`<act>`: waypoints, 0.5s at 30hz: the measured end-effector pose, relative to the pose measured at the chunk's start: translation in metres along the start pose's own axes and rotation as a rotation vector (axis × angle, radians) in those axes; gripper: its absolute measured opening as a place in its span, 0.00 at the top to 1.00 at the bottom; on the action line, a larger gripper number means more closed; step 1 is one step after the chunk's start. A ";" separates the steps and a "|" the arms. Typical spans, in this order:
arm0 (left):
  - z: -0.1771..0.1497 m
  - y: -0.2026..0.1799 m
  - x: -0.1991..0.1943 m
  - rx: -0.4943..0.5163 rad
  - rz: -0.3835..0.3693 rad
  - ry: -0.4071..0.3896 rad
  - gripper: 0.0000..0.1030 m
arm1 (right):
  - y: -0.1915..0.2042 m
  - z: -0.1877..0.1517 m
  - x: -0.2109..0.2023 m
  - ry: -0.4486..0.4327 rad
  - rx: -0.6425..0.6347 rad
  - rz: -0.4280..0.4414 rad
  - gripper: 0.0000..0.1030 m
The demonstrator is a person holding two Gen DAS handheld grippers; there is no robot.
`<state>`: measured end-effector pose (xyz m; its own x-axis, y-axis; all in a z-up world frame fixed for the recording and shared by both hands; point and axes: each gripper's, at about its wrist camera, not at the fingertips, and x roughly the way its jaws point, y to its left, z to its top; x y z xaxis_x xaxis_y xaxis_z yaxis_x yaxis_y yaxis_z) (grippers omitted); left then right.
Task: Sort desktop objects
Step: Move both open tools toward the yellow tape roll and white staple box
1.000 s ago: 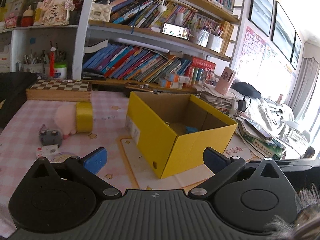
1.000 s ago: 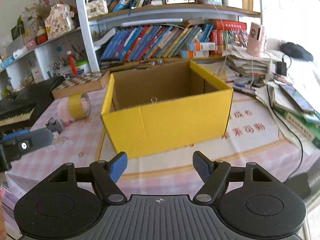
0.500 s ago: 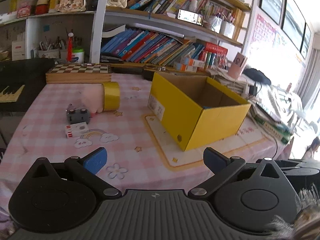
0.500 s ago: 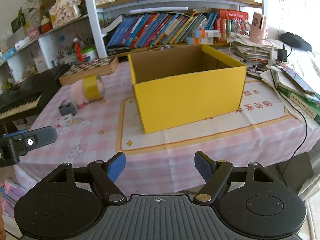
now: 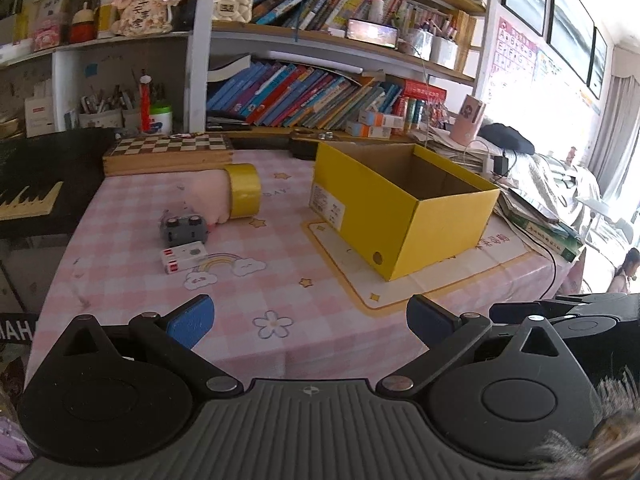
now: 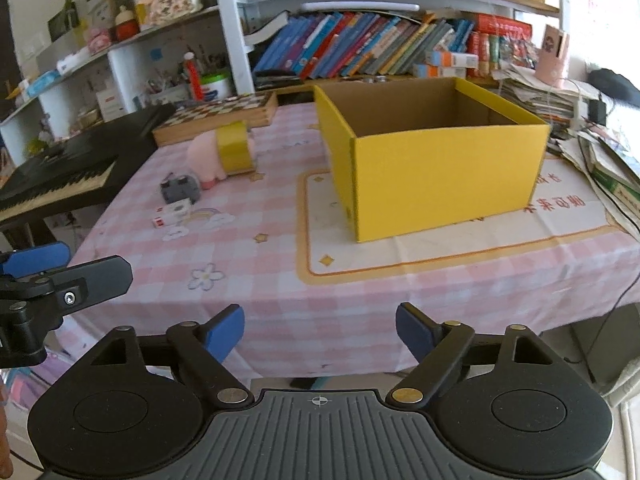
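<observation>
Blue-padded left hand-held gripper [image 5: 310, 318] and right hand-held gripper [image 6: 319, 326] level at table edge (fingers spread, empty)

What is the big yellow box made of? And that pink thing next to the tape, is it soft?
The yellow box looks like cardboard: matte yellow outside, plain brown inside, with folded edges. The pink thing looks like soft plush, fuzzy and rounded, though it is too blurry to be sure. The tape roll leaning on it seems to be glossy yellow plastic tape, since it shines a little.
</observation>
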<state>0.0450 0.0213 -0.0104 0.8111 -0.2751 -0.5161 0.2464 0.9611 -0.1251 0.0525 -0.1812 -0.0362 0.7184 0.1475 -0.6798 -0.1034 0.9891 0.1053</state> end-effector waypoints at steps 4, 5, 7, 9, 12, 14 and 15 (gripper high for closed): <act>-0.003 0.012 -0.008 -0.022 0.013 -0.014 0.00 | 0.014 0.002 0.003 0.002 -0.027 0.020 0.16; -0.003 0.014 -0.010 -0.025 0.016 -0.016 0.00 | 0.018 0.002 0.003 0.001 -0.035 0.025 0.15; -0.004 0.019 -0.013 -0.027 0.031 -0.023 0.00 | 0.025 0.003 0.004 -0.003 -0.048 0.035 0.14; -0.005 0.024 -0.017 -0.028 0.043 -0.028 0.00 | 0.032 0.003 0.004 -0.007 -0.062 0.046 0.13; -0.006 0.033 -0.022 -0.049 0.044 -0.029 0.00 | 0.043 0.006 0.007 -0.007 -0.082 0.063 0.12; -0.006 0.039 -0.025 -0.059 0.064 -0.032 0.00 | 0.050 0.007 0.009 -0.001 -0.098 0.076 0.12; -0.006 0.041 -0.026 -0.062 0.074 -0.031 0.00 | 0.053 0.007 0.009 0.002 -0.106 0.080 0.12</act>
<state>0.0307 0.0681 -0.0075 0.8422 -0.2026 -0.4996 0.1525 0.9784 -0.1397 0.0584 -0.1270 -0.0319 0.7037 0.2261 -0.6736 -0.2328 0.9691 0.0820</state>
